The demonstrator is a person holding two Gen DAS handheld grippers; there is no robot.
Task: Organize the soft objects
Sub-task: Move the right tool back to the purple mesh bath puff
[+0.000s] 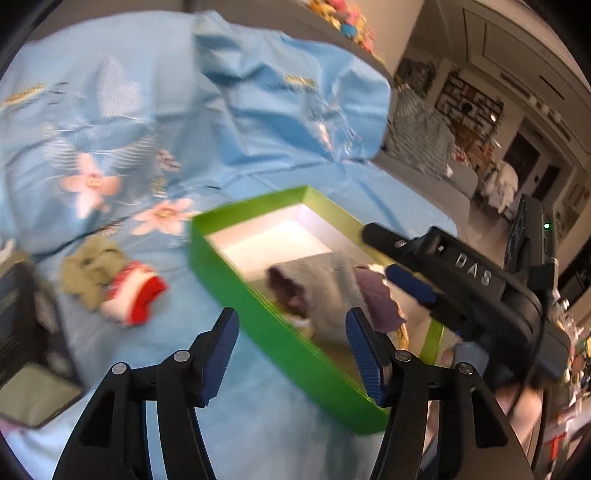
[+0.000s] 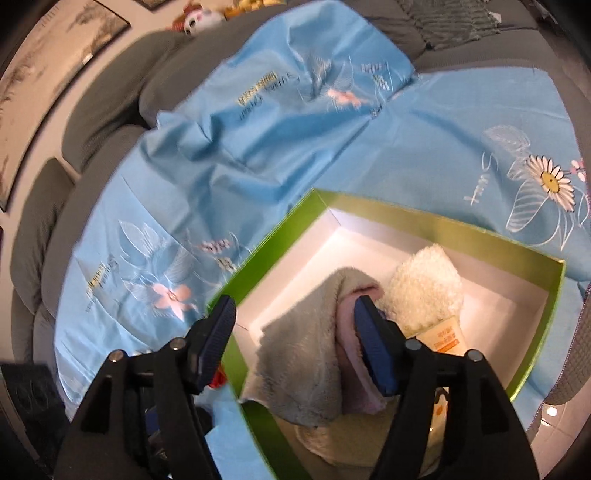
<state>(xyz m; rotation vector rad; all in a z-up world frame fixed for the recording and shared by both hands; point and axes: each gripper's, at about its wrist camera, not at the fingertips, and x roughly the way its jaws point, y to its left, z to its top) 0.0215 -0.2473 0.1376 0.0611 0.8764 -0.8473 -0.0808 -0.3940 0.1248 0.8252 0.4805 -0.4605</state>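
Note:
A green box (image 2: 443,225) with a white inside rests on the blue flowered cloth (image 2: 258,147). In it lie a grey towel (image 2: 306,350) folded over a pink lining, a cream fluffy cloth (image 2: 424,288) and an orange-labelled tag (image 2: 439,336). My right gripper (image 2: 295,314) is open over the box; the towel lies between its fingers, and the right finger rests by the pink fold. My left gripper (image 1: 291,332) is open above the box's near wall (image 1: 258,306), holding nothing. The towel (image 1: 325,284) and the right gripper (image 1: 384,254) show there too. Olive and red-white socks (image 1: 110,284) lie left of the box.
The blue cloth (image 1: 258,110) covers a grey sofa (image 2: 92,103). A dark tray-like box (image 1: 22,332) stands at the left edge beside the socks. Plush toys (image 1: 347,18) sit on the sofa back. Beyond the sofa's right end is a room with shelves (image 1: 469,107).

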